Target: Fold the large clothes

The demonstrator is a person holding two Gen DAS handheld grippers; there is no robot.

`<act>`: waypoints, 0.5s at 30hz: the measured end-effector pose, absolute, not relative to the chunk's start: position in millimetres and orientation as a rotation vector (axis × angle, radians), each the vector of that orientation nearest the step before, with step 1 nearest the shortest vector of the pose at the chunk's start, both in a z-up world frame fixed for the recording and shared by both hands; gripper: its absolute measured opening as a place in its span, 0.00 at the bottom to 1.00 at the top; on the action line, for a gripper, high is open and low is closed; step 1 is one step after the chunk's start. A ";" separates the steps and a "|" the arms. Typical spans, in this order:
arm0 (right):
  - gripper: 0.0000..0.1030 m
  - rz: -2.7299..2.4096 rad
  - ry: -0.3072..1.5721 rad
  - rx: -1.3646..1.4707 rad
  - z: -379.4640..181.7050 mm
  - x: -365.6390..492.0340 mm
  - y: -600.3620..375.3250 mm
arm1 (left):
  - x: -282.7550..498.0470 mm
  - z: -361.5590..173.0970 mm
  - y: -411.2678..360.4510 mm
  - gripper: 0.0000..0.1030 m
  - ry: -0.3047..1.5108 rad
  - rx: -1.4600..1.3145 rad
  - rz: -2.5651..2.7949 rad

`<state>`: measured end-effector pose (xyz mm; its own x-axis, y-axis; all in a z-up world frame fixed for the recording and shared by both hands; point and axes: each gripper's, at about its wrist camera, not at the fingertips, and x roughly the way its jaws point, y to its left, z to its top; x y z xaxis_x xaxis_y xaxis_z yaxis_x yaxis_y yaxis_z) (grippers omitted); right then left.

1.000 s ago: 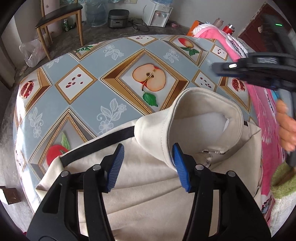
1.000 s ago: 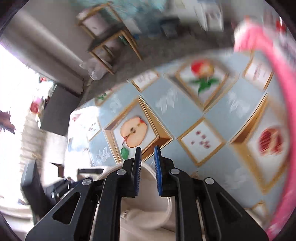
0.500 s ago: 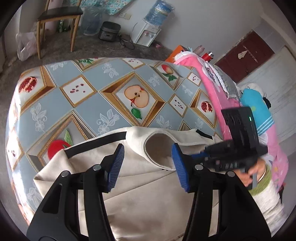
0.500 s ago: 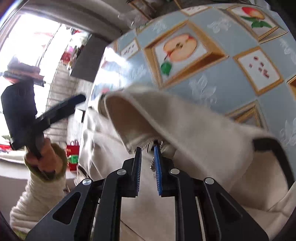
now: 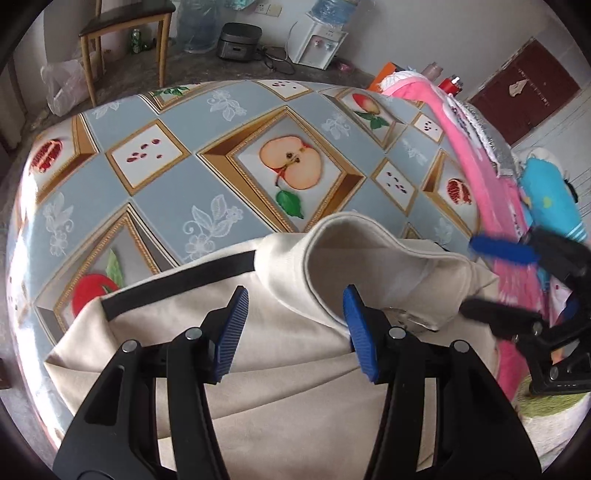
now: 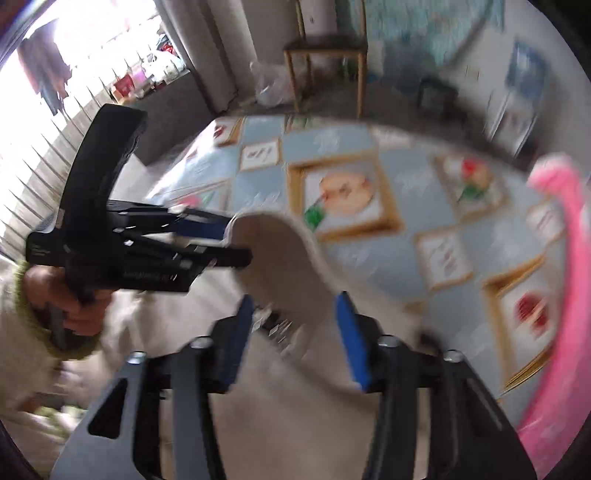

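A cream jacket [image 5: 280, 398] with a black stripe [image 5: 177, 284] lies on the near part of the fruit-patterned table [image 5: 177, 192]. Its stand-up collar [image 5: 369, 269] rises at the neck, with a metal zipper pull below it. My left gripper [image 5: 293, 332] is open, hovering just over the jacket beside the collar. My right gripper [image 6: 293, 332] is open and empty over the collar [image 6: 280, 258]; that view is blurred. The right gripper also shows in the left wrist view [image 5: 480, 280] at the jacket's right edge, and the left gripper in the right wrist view [image 6: 221, 240].
A pile of pink [image 5: 476, 158] and blue [image 5: 550, 199] clothes lies along the table's right side. Beyond the far table edge stand a wooden chair [image 5: 125, 33], a rice cooker [image 5: 240, 40] and a water dispenser [image 5: 317, 48] on the floor.
My right gripper has opened, letting go of the collar it pinched, and swung to the jacket's right side. My left gripper stayed open and dropped closer over the jacket.
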<state>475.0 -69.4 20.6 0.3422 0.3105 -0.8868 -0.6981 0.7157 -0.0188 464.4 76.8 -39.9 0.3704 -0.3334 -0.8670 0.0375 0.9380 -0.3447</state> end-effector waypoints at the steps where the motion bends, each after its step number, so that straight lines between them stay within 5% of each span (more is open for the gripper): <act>1: 0.50 0.657 1.019 -0.492 15.5 477.2 -60.8 | 465.1 -40.4 77.0 0.41 1.170 -0.279 -0.239; 5: 0.50 0.607 1.068 -0.635 -19.5 502.7 -41.3 | 464.4 -38.8 74.4 0.13 1.158 -0.244 -0.252; 7: 0.43 0.554 1.070 -0.671 -30.8 510.5 -45.2 | 459.5 -36.0 72.4 0.09 1.146 -0.225 -0.263; 8: 0.18 0.541 1.089 -0.646 -35.0 514.8 -48.9 | 455.7 -34.4 71.4 0.07 1.139 -0.217 -0.273; 9: 0.05 0.531 1.103 -0.600 -37.3 517.2 -51.3 | 449.8 -31.8 71.6 0.07 1.130 -0.208 -0.287; 13: 0.05 0.623 1.038 -0.399 -9.6 495.4 -72.6 | 423.2 -22.2 83.4 0.08 1.118 -0.235 -0.350; 15: 0.05 0.700 1.015 -0.356 0.4 472.0 -83.2 | 407.6 -15.5 98.0 0.18 1.106 -0.268 -0.353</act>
